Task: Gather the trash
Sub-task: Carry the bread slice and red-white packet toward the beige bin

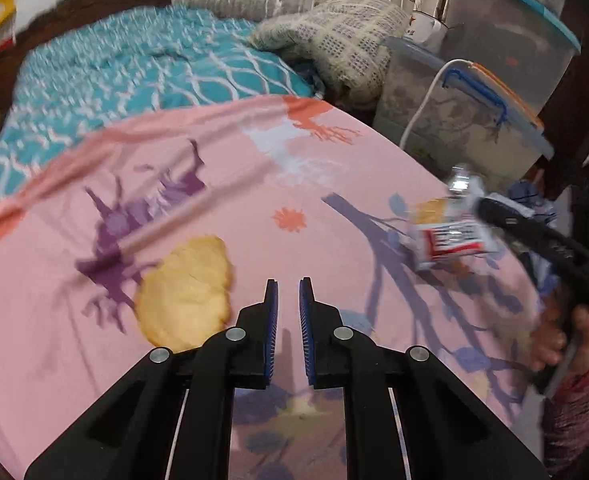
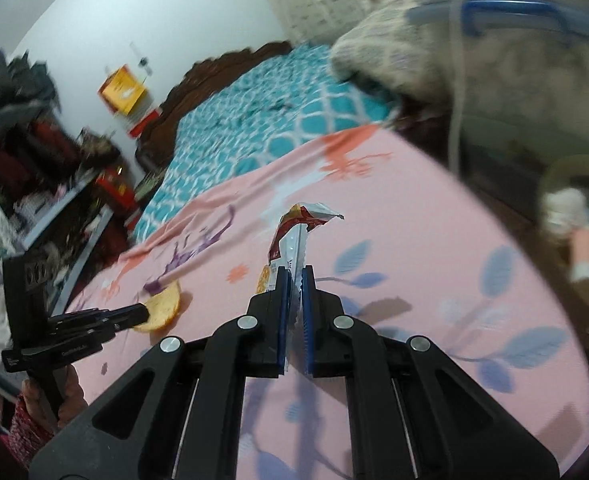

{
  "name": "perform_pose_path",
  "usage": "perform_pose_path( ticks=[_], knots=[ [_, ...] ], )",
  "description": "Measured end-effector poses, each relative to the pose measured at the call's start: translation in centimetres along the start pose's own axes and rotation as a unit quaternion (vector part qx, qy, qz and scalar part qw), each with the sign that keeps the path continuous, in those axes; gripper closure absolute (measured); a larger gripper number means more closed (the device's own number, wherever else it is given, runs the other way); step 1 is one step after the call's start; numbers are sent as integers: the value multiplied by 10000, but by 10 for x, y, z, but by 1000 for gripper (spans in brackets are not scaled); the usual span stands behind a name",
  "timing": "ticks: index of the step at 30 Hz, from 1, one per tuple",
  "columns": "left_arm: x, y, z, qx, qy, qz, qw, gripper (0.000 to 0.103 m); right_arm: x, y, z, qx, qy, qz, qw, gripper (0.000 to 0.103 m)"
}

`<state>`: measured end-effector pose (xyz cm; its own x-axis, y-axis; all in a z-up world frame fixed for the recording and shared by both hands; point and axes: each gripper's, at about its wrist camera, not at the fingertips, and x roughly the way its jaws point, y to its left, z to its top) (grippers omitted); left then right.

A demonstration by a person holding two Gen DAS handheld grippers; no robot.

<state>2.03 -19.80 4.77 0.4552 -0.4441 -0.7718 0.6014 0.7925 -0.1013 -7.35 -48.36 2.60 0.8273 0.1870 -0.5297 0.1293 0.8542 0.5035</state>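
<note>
Left gripper [image 1: 288, 292]: near bottom of left wrist view, fingers [image 1: 271, 300] set narrow w/ a slim gap, nothing between them; hovers over the pink sheet. Also seen from the side at left edge of right wrist view [image 2: 144, 312], tips right at the yellow piece.
Right gripper [image 2: 295, 280]: fingers [image 2: 282, 292] pinched on the wrapper, foil edge sandwiched btw the blue pads. In left wrist view it shows at far right [image 1: 490, 208], held by a hand [image 1: 562, 340] in a reddish knit sleeve.
Wrapper [image 2: 294, 236]: torn snack pack, red/white/silver, sticks up and fwd from the right fingers, lifted off the sheet; in left wrist view [image 1: 450, 236] it hangs above the sheet's right side, blurred.
Yellow piece [image 1: 186, 288]: round, flat, pale yellow food-like item lying on the sheet, just left of the left fingers; can't tell exactly what it is. Right wrist view [image 2: 162, 308]: same item, low left.
Pink sheet [image 1: 334, 184]: covers the bed, purple/orange/blue leaf and branch prints, a crease running across.
Teal quilt [image 1: 154, 72]: behind the pink sheet, white lattice print.
Pillow [image 1: 334, 40]: cream w/ dark print, at the quilt's far right.
Storage bins [image 1: 474, 120]: clear plastic, blue latch, orange-edged lid, stacked right of the bed; white cable draped over.
Headboard [image 2: 222, 68]: dark carved wood, far end.
</note>
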Motion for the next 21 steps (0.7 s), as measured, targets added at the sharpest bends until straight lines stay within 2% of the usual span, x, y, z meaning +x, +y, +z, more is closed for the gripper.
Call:
perform_pose_path(
  ticks=[2,3,5,8,11,13,15,16,19,21],
  knots=[
    [-2,9,4,-18,-146,459,9988,22,-15,-16,1,110,-121,-45,9999,94],
    [-4,21,7,-136,-290,756,9966,18,-20,-21,0,146,-157,-55,9998,94],
    [2,42,11,-372,-127,892,9952,19,-27,-31,0,224,-222,-62,9995,94],
    [13,70,6,-898,226,659,9935,18,-32,-44,-1,377,-291,-14,9989,94],
    [30,70,-4,-912,534,600,9926,18,-31,-52,-1,525,-309,81,9981,94],
    [41,64,-6,-874,672,575,9922,21,-29,-54,-1,597,-300,143,9977,94],
    [49,56,-9,-793,712,665,9921,46,-29,-55,-1,587,-301,151,9977,94],
    [51,49,-8,-662,660,761,9927,48,-29,-55,-1,588,-306,150,9977,94],
    [46,31,-2,-401,428,864,9945,74,-32,-57,-1,585,-340,139,9976,94],
    [48,24,5,-417,480,573,9963,80,-35,-59,1,599,-388,113,9974,94]
  ],
)
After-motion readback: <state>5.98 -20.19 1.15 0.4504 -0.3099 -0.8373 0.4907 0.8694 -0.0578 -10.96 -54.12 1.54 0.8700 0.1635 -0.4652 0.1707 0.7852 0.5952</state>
